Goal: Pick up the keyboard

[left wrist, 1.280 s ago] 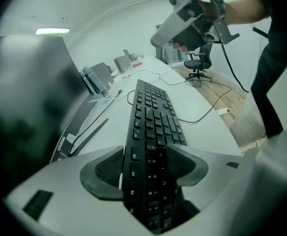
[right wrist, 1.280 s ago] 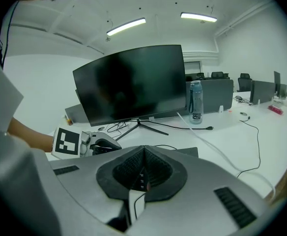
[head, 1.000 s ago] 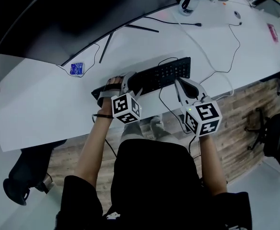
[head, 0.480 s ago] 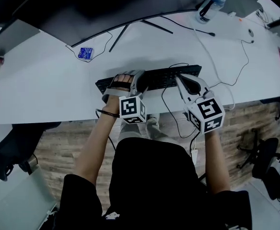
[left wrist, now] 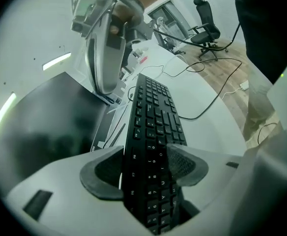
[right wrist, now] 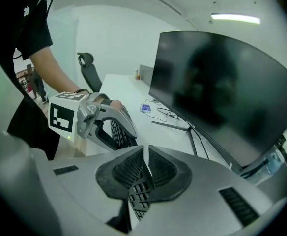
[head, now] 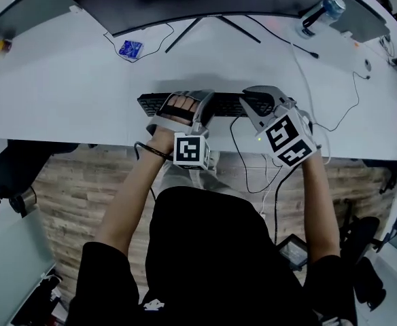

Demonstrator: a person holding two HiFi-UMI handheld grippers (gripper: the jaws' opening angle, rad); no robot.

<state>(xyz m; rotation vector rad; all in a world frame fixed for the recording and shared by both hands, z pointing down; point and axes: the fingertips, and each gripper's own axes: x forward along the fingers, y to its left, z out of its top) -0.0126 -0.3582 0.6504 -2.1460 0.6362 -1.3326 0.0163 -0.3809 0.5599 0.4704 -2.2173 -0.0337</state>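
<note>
White desk (head: pixel 69 80) in an office, curved monitor (right wrist: pixel 217 82) along the back edge, wood floor below.

Left gripper (left wrist: pixel 148 166): jaws set wide, pads bearing on either side of the keyboard (left wrist: pixel 153 112) near its left end. The keyboard fills the gap, so this reads as a firm clamp.

Right gripper (right wrist: pixel 144 168): jaws all but together. The keyboard's thin edge shows pinched low between the pads, at its right end.

Keyboard: black, spanning between the two grippers near the desk's front edge. It stands steeply tilted, keys seen almost edge-on from the head view. Whether its lower edge rests on the desk I cannot tell.

Outward: its cable (head: pixel 236 148) hangs loose off the desk front. A small blue packet (head: pixel 130 48) lies near the monitor stand, and a bottle (head: pixel 324 11) stands far right, both well apart from the work.

Step, as I judge it: both grips made, lift under way or just starting. Next move calls for raising both ends together and level, keeping the thin right-hand pinch from slipping, and watching that the cable does not snag.
</note>
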